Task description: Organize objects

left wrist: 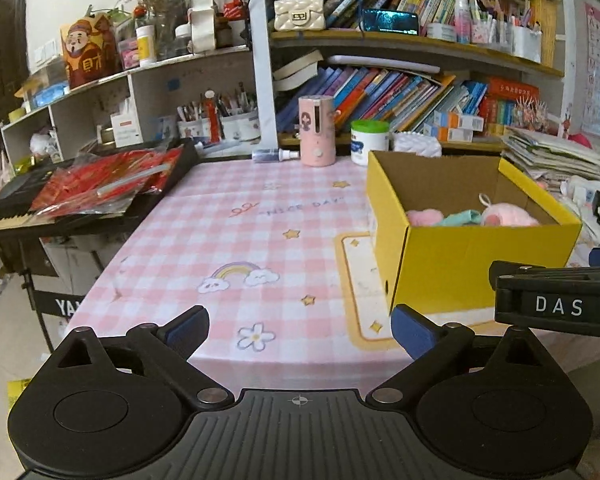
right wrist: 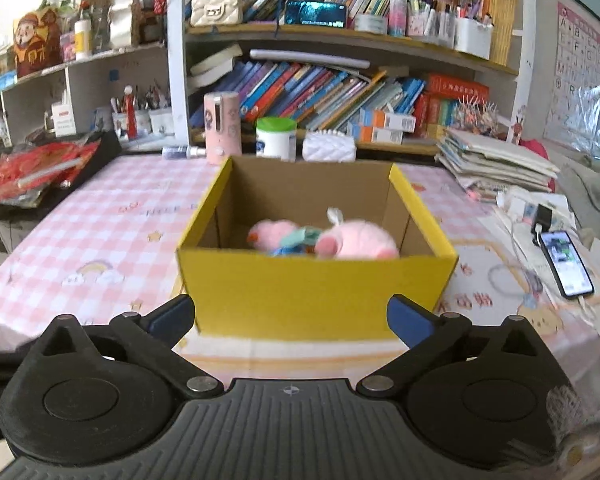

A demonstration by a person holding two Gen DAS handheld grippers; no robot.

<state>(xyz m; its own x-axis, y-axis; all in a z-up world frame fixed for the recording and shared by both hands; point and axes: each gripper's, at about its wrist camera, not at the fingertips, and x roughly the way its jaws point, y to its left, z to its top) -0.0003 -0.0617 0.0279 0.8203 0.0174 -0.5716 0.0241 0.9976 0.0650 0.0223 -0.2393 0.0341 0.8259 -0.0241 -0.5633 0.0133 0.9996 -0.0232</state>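
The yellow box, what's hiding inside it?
Inside the yellow box lie pink plush toys and something teal between them. The front wall hides the box's floor and whatever lies beneath them.

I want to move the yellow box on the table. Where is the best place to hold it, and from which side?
Probably grip the near wall of the yellow box at its top rim, coming from above on the near side. The box is open-topped, so one finger could go inside and one outside. The pink plush toys lie low inside, leaving the rim free. The box looks too wide to span.
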